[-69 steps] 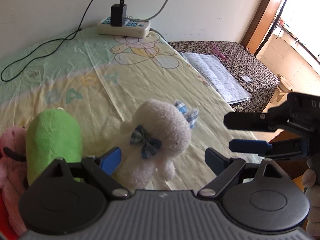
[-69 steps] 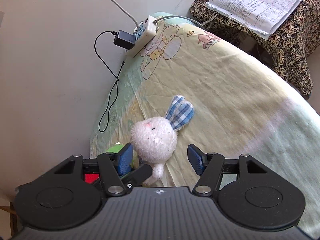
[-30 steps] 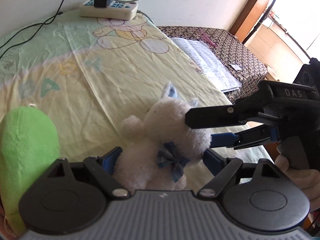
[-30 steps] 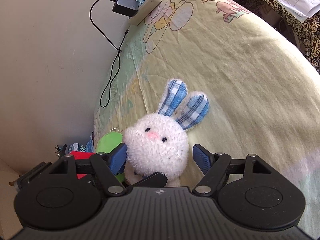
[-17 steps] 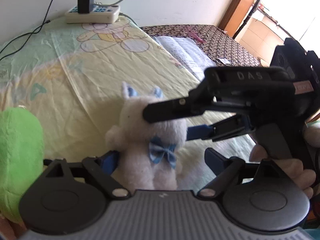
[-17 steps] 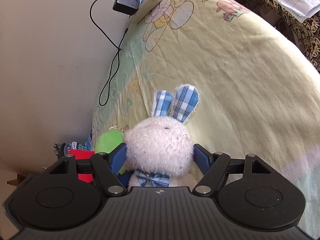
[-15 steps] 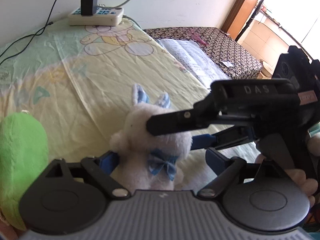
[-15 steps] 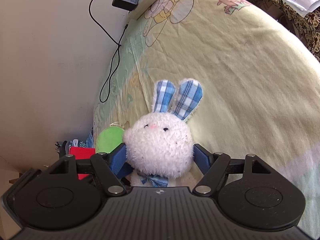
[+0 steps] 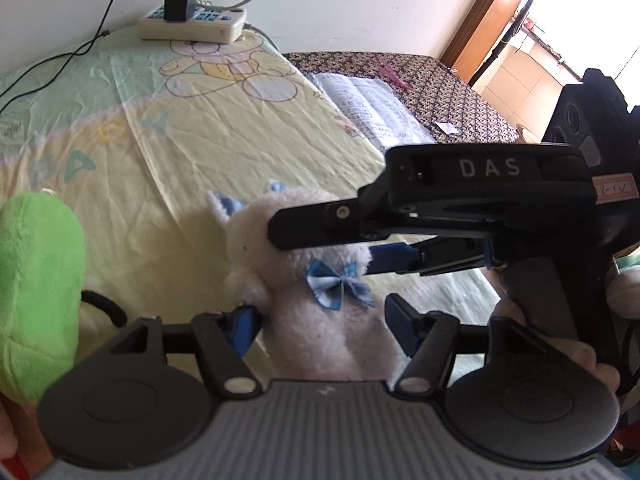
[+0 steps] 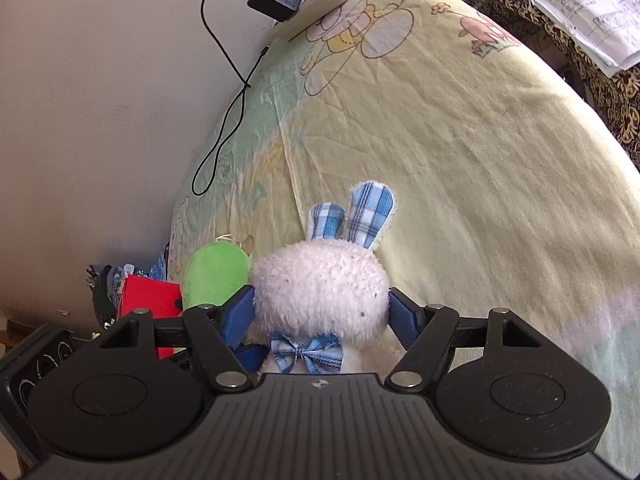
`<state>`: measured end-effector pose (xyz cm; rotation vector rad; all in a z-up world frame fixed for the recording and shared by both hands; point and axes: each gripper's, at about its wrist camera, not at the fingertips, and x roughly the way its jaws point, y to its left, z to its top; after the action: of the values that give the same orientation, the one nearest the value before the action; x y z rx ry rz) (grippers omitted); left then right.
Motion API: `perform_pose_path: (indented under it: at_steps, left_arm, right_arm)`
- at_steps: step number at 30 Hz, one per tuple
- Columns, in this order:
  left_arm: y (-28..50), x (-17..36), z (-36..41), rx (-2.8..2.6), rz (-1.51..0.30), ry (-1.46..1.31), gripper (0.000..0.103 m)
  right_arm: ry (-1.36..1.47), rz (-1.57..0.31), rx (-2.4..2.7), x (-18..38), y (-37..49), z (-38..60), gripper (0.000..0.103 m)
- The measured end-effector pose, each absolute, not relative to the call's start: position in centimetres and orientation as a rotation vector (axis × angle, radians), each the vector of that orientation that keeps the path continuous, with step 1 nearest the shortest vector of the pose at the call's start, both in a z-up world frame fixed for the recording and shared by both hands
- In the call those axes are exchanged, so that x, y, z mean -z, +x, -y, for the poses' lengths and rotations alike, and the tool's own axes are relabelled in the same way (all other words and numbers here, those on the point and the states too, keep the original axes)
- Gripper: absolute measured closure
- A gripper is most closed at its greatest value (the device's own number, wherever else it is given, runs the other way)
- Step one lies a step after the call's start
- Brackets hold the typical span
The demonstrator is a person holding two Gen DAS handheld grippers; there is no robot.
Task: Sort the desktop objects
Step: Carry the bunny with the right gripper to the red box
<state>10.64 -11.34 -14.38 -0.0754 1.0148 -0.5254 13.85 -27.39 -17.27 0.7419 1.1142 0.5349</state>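
Note:
A white plush rabbit (image 9: 316,280) with blue checked ears and a blue bow tie stands upright on the yellow-green sheet (image 9: 200,132). My right gripper (image 10: 320,312) is shut on the rabbit's head (image 10: 320,280), its blue pads pressed against both sides. In the left wrist view the right gripper (image 9: 332,240) reaches in from the right across the rabbit's head. My left gripper (image 9: 324,320) is open, and its fingers stand on either side of the rabbit's body. A green plush toy (image 9: 36,276) lies at the left, also seen in the right wrist view (image 10: 216,272).
A power strip (image 9: 192,26) with a black charger and cable lies at the far edge by the wall. A patterned side table (image 9: 420,92) with papers (image 9: 368,108) stands to the right. A red box (image 10: 148,300) sits beyond the green toy.
The right gripper has closed on the rabbit's head and the rabbit has turned upright. The left gripper has come in closer around its body.

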Motion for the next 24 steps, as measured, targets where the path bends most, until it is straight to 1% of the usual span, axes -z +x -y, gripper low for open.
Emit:
perform_pose_path:
  at_steps: [10, 17, 24]
  left_arm:
    - [5.8, 11.5, 10.6, 0.519, -0.933, -0.091, 0.036]
    - [3.0, 8.3, 8.7, 0.491, -0.82, -0.082, 0.036]
    - [0.3, 4.6, 4.7, 0.483, -0.698, -0.056, 0.036]
  right_arm:
    - [0.732, -1.064, -0.578, 14.7, 10.3, 27.1, 0.031]
    - [0.757, -0.972, -0.652, 12.1, 8.5, 25.9, 0.032]
    - [0.748, -0.849, -0.709, 8.3, 6.4, 22.1, 0.032]
